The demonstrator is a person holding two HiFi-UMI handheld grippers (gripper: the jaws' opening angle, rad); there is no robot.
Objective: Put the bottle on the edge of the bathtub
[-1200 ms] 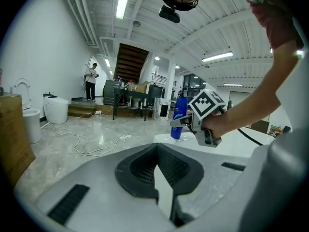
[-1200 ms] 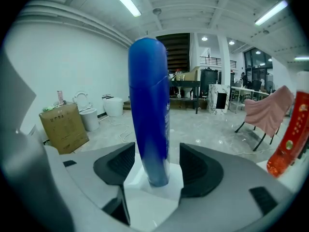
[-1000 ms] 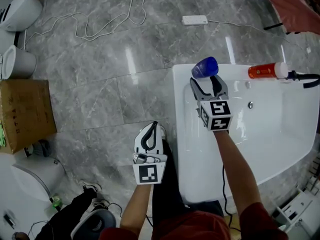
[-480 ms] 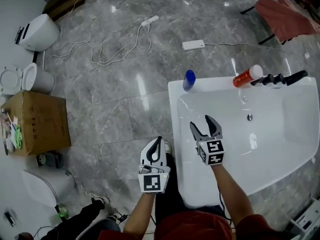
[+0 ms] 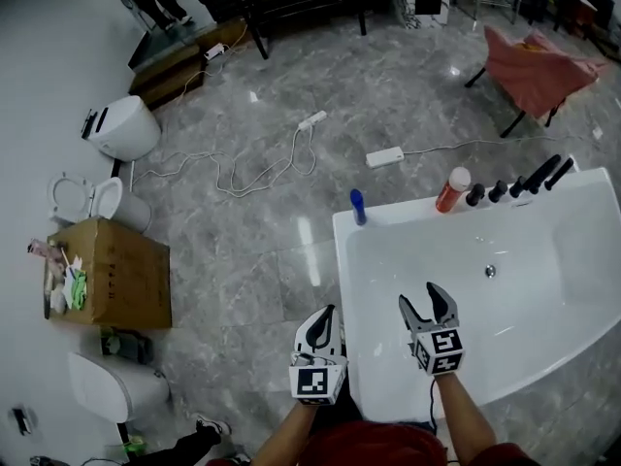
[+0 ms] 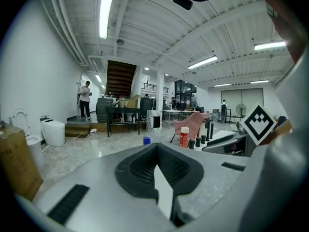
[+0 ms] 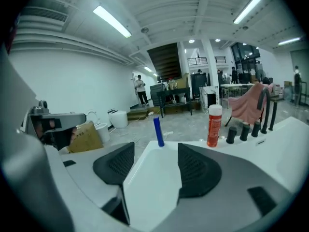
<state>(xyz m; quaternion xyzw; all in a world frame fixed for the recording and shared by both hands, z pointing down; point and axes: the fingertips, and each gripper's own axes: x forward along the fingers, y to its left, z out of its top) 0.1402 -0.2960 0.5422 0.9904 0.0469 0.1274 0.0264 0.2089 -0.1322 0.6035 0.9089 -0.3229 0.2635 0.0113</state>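
My right gripper (image 5: pixel 423 302) hangs over the lower left part of the white bathtub (image 5: pixel 403 209), its two dark jaws spread wide and holding nothing. In the right gripper view only the tub's white surface fills the gap between the jaws (image 7: pixel 150 166), and they touch nothing.

My left gripper (image 5: pixel 324 315) sits lower centre of the head view, over the grey marble floor (image 5: pixel 252 231) just beside the tub's left wall. Its jaws are pressed together, and the left gripper view (image 6: pixel 157 164) shows nothing caught between them.

The slim blue bottle (image 5: pixel 358 207) stands upright on the tub's rim at its upper left corner, well apart from both grippers. It shows straight ahead between the open jaws in the right gripper view (image 7: pixel 158 131).

Further right on the same rim stands an orange-red bottle with a white cap (image 5: pixel 451 190), just beside a row of black tap handles (image 5: pixel 505 187).

On the floor above the tub lie a white power strip (image 5: pixel 384 156) and its looping cable. At the left edge sit a brown cardboard box (image 5: pixel 116 280) and a white toilet (image 5: pixel 121 129). A pink cloth (image 5: pixel 539 71) is draped in the upper right corner.
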